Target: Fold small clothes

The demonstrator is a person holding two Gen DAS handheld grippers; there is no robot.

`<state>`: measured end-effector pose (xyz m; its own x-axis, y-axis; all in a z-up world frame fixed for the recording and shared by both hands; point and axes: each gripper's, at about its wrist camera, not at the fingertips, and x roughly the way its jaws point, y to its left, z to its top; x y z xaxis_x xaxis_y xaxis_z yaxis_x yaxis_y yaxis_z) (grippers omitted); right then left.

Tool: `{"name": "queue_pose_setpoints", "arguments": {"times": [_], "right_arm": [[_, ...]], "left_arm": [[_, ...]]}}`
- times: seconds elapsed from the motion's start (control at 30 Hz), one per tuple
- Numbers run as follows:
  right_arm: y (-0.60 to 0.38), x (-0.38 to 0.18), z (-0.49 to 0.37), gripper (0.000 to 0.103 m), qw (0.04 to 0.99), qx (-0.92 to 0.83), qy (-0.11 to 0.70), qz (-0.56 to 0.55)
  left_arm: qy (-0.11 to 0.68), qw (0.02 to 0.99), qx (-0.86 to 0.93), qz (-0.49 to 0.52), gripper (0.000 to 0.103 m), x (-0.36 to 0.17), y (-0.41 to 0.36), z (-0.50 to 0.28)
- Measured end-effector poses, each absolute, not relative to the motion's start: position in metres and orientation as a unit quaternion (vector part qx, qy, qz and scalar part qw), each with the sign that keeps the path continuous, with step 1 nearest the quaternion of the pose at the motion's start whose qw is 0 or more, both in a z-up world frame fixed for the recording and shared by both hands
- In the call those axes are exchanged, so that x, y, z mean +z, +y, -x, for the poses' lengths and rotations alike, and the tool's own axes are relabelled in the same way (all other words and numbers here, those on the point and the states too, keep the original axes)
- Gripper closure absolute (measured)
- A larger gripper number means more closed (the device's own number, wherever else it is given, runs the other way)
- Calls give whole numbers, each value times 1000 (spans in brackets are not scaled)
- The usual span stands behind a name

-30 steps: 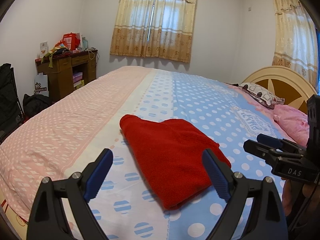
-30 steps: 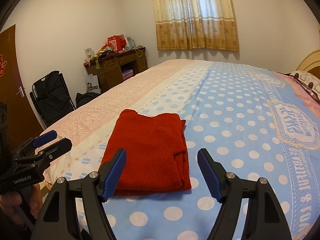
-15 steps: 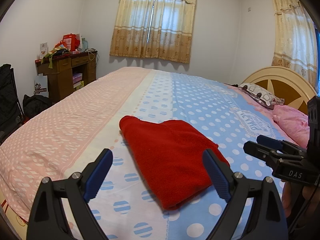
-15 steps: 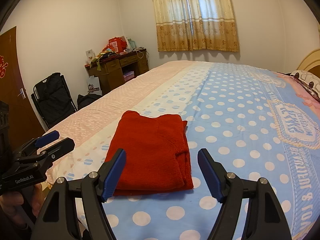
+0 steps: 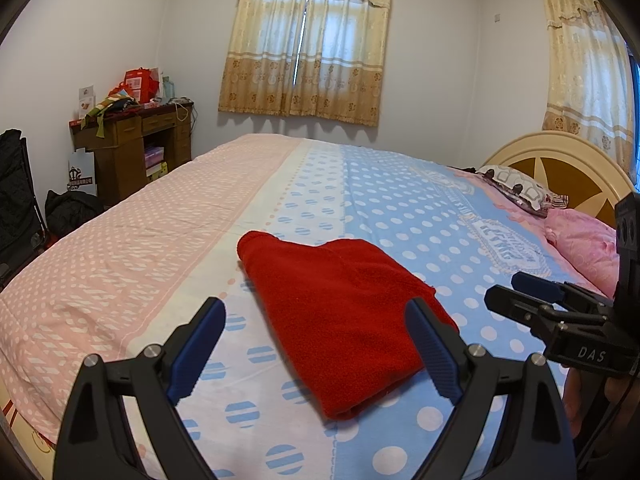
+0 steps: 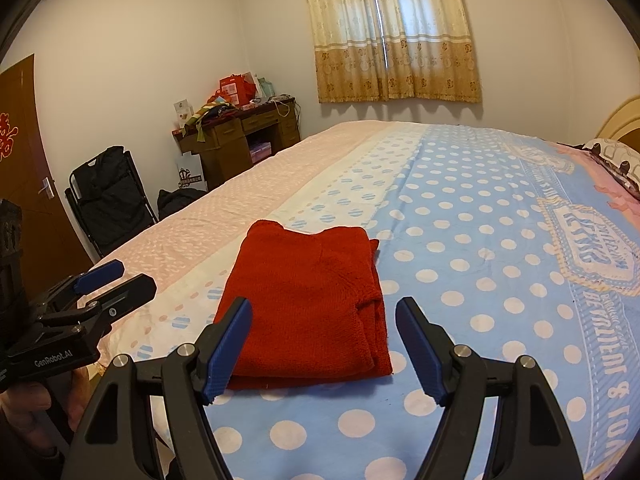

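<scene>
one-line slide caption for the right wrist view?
Right gripper open and hovering above a folded red garment on the polka-dot bedspread, left gripper at frame left.

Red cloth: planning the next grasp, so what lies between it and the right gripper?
Nothing but bare bedsheet between the cloth and right gripper, per the right wrist view.

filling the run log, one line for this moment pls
left gripper: open, empty | right gripper: open, empty | red garment: folded on bed
</scene>
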<state>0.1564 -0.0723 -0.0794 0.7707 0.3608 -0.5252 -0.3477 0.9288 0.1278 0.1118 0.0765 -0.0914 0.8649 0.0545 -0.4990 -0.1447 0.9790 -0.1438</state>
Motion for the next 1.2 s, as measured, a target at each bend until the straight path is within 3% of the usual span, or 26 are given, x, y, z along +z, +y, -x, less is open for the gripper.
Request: {"name": "queue_pose_setpoints", "arguments": {"times": [0.17, 0.27, 1.2], "right_arm": [[-72, -79, -156, 28, 942, 188, 278, -14], [-72, -79, -156, 28, 942, 188, 278, -14], [-72, -72, -141, 28, 947, 202, 250, -7]], "left_arm": [[253, 962, 52, 87, 9, -90, 76, -112], [248, 963, 58, 86, 0, -89, 75, -111], [224, 966, 101, 84, 0, -82, 96, -110]]}}
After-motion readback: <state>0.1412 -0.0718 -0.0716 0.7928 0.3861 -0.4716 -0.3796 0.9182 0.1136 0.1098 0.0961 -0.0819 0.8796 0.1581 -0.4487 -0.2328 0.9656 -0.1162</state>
